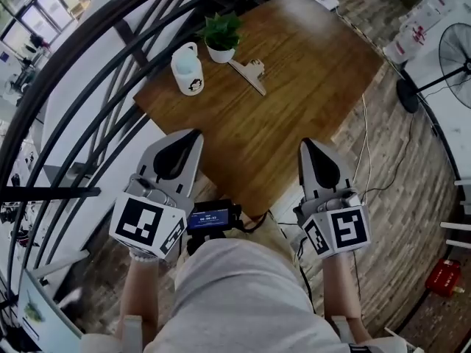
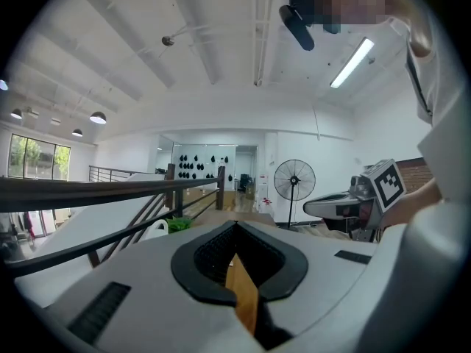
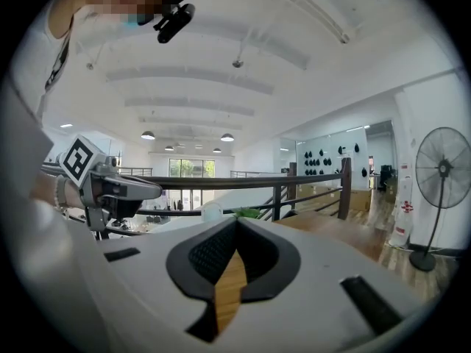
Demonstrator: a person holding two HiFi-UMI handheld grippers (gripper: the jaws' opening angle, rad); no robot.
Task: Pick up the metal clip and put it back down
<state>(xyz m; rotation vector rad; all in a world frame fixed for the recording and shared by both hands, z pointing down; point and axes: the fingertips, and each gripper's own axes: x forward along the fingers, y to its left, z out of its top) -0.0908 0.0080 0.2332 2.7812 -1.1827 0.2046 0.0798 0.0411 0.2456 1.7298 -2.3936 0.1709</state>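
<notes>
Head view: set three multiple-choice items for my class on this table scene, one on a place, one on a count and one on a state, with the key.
1. The clip lies: A on the table by the plant; B on the floor; C on a chair.
2. Things on the table: A one; B two; C three.
3. The left gripper and right gripper are: A open; B shut, empty; C shut on the clip.
Key: 1 A, it lies on the wood beside the plant. 2 C, mug, plant, clip. 3 B, both gripper views show jaws together, nothing between.

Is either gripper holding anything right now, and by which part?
Nothing is held. The left gripper and right gripper are both shut and empty; the metal clip lies on the table.
</notes>
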